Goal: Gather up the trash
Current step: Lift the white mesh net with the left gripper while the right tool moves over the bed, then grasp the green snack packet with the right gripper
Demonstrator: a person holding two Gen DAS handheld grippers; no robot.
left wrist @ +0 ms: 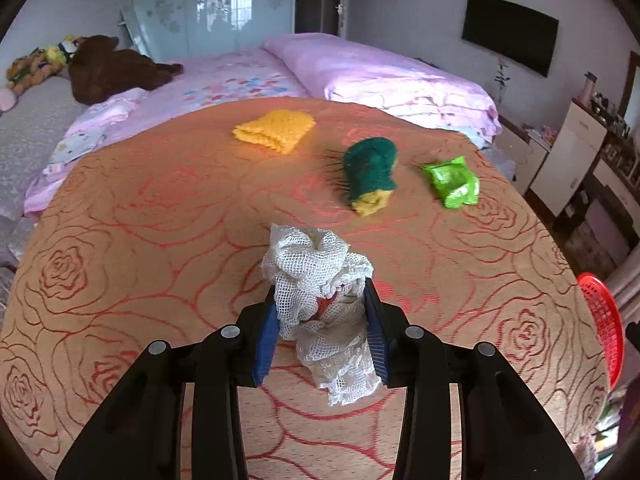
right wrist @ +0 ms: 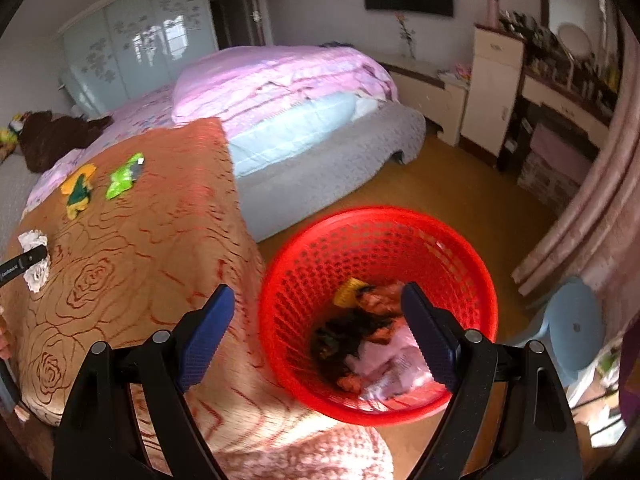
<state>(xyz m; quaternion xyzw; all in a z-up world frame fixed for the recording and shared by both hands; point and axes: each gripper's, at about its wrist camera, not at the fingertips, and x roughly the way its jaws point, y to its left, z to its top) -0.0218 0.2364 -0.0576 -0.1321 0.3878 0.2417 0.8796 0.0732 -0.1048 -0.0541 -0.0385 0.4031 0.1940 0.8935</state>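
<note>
My left gripper (left wrist: 322,320) was clamped on the wad of white mesh (left wrist: 320,280), held over the rose-patterned cloth (left wrist: 140,240); my right gripper (right wrist: 318,328) hung wide open and empty above the red basket (right wrist: 320,240) on the floor. Some trash already lay in that basket; the mesh, the green wrapper (left wrist: 452,180), the green-and-yellow sponge (left wrist: 370,174) and perhaps the yellow cloth (left wrist: 274,130) were left, by my reckoning.

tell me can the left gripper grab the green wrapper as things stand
Probably not yet: the left gripper is shut on the white mesh rag. The green wrapper lies in the open on the tablecloth, unobstructed otherwise.
</note>
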